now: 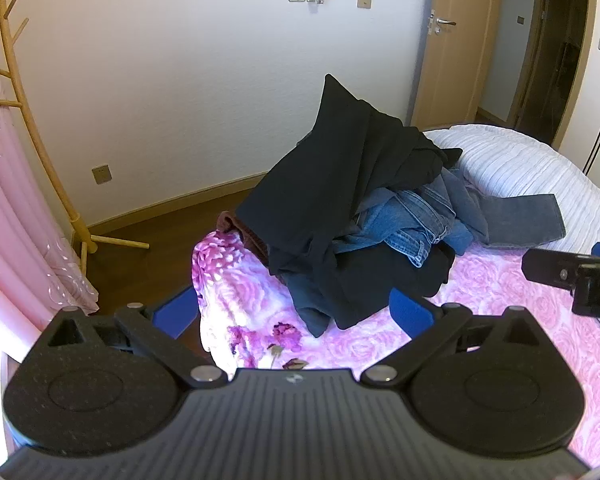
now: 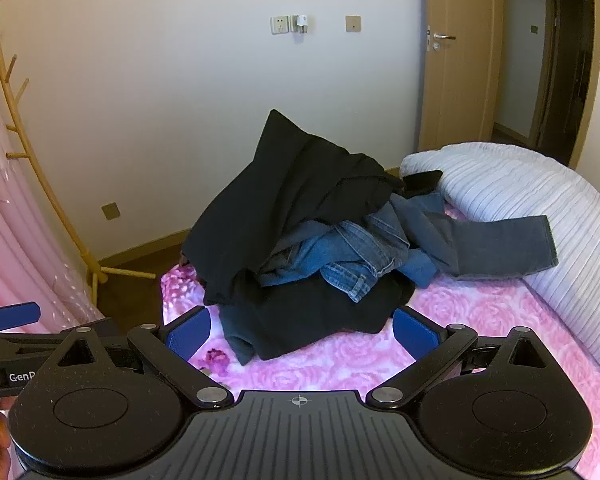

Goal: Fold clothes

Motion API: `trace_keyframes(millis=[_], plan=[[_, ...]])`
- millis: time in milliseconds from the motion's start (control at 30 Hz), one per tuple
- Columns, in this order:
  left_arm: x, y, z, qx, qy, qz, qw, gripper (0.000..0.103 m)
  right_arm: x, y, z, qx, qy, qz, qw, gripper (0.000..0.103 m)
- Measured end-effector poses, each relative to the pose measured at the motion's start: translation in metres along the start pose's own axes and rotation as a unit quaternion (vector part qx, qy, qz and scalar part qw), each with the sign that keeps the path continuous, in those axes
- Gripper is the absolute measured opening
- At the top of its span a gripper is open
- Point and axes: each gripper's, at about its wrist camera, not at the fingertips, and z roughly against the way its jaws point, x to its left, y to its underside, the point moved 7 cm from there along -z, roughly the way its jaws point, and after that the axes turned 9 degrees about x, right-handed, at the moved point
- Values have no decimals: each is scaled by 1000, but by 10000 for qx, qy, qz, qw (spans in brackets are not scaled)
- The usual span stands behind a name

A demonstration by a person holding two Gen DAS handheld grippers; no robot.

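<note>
Clothes pile (image 2: 300, 240) beyond wide-spread jaws, both grippers, untouched.

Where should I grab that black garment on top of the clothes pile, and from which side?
Likely best at the peaked corner of the black garment, the tip standing up at the back of the pile. It is free, with only wall behind it, so a pinch there should lift one layer, not the jeans below. Come from above with the open right gripper, fingers either side of the tip.

A home bedroom; a bed (image 1: 520, 288) with rose-print sheet and white quilt (image 2: 540, 208); pink curtains (image 1: 4, 200); wooden coat rack (image 1: 32, 120); door (image 2: 456, 60).
</note>
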Motion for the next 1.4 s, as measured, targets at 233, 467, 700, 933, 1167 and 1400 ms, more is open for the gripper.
trace_keyframes(millis=[233,467,700,933,1167,1400], plan=[[2,-3,2,40,9,-18,10000,101,0,4,2,31,8,-22,10000,100],[6,-6,4,64,12,-7,10000,101,0,4,3,85,24,-33,10000,100],[11,-4,6,98,9,25,9999,101,1,8,4,131,21,-37,9999,100],[12,-5,5,142,17,32,9999,101,5,11,5,175,24,-55,9998,100],[11,-6,6,152,27,10,9999,101,8,14,8,204,30,-93,9997,100],[8,-9,6,166,17,-17,9999,101,3,0,4,244,7,-134,9996,100]])
